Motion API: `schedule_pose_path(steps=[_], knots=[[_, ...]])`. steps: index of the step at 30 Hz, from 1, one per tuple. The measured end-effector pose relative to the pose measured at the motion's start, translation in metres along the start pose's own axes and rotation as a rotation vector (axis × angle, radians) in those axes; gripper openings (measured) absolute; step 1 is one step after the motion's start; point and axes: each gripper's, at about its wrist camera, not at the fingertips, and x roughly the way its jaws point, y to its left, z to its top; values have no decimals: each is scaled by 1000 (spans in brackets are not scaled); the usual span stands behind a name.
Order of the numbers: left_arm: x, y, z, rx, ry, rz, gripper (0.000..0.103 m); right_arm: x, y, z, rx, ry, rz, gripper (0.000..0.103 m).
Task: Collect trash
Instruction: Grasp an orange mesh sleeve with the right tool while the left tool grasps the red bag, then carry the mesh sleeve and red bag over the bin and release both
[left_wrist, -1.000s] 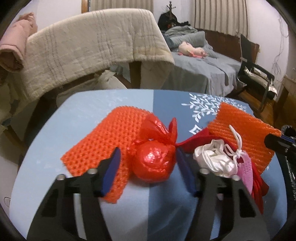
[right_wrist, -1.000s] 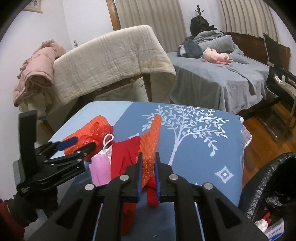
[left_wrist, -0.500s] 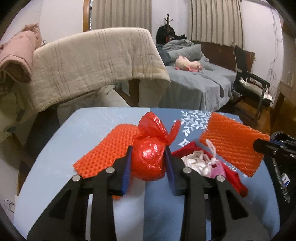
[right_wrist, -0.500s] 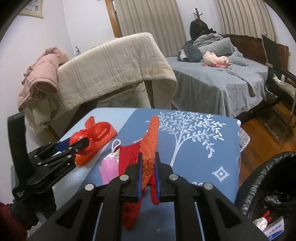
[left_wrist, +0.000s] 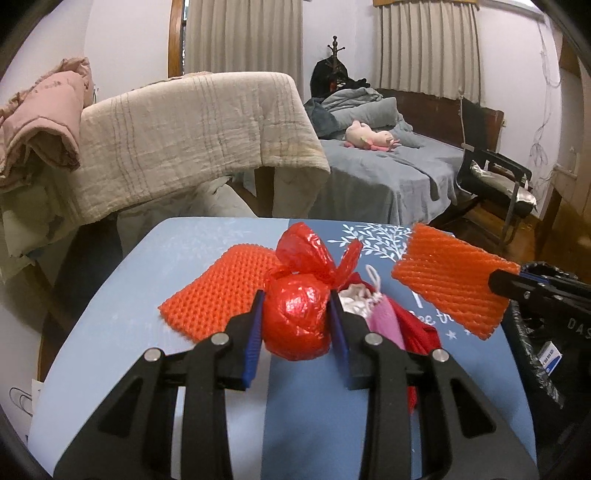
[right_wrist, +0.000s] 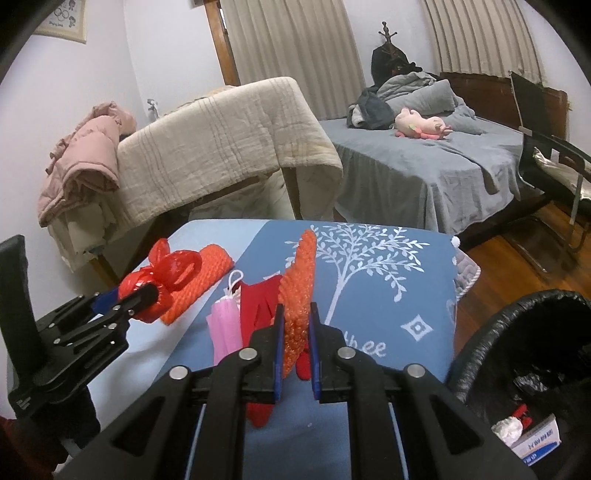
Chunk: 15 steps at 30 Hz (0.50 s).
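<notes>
The left tool (left_wrist: 295, 317) pinches a knotted red bag (left_wrist: 295, 321) above the counter (left_wrist: 122, 317), knot up and away. The right tool (right_wrist: 295, 325) clamps a foam net (right_wrist: 299, 288) edge-on, long axis running away. Either may slip before reaching the bin (right_wrist: 517, 332), since plastic is slick and foam compresses.

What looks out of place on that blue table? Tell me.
Nothing damaged or spilled. Trash lies loose on the blue table: an orange foam net, a pink mask and a red glove, bunched together, not binned.
</notes>
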Motion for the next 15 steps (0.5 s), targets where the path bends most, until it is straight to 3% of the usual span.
schedule_pose_path(steps=[15], knots=[[-41, -26, -6, 5, -35, -34, 32, -41, -4, -11, 0, -30, -20, 12]])
